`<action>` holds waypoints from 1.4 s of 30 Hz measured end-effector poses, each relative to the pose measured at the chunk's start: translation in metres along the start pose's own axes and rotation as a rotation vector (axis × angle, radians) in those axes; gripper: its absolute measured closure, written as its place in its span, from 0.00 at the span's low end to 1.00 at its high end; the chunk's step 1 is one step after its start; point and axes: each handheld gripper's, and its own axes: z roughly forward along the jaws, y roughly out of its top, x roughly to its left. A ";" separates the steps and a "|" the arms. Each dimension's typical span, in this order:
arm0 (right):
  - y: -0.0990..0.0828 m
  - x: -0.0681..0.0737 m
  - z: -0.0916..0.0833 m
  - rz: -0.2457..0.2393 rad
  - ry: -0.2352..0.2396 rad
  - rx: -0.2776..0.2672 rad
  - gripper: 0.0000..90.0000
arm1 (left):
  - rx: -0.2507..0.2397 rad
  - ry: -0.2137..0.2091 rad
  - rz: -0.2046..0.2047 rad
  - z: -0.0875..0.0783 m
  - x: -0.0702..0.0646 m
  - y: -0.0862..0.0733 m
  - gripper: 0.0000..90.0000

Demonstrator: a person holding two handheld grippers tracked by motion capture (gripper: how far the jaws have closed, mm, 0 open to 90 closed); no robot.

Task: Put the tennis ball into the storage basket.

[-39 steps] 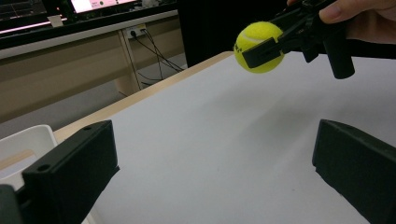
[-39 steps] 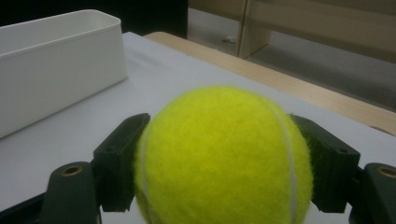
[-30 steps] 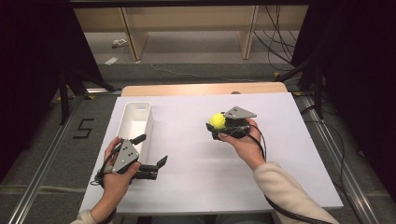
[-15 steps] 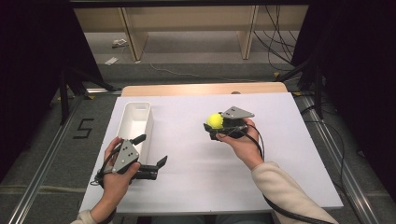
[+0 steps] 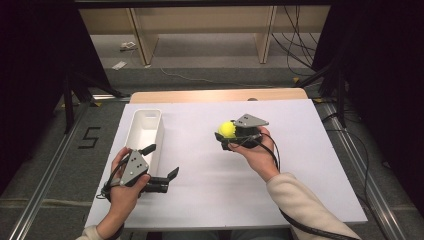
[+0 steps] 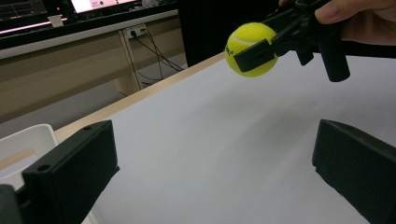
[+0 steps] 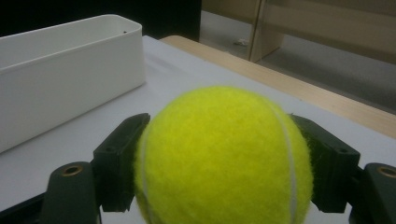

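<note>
1. white surface spread wide across the high view, with a wooden edge along its far side; also seen in the left gripper view and the right gripper view.
2. long white bin standing on the surface at the left, open at the top, its long side running away from the person; near wall large in the right gripper view, one corner showing at the lower left of the left gripper view.
3. left hand wrapped around the left gripper just beside the near end of the bin, low over the surface; jaws spread wide apart with nothing between them, plain in the left gripper view.
4. right hand holding the right gripper near the middle of the surface, well apart from the left gripper and pointed toward the bin.
5. yellow tennis ball clamped between the right gripper's jaws, one jaw pressed on each side in the right gripper view; lifted off the surface, seen in the left gripper view with its shadow on the white below.
</note>
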 end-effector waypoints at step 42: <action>0.005 0.016 0.016 -0.018 0.039 0.009 0.29 | -0.001 -0.008 0.003 -0.001 -0.002 0.000 0.00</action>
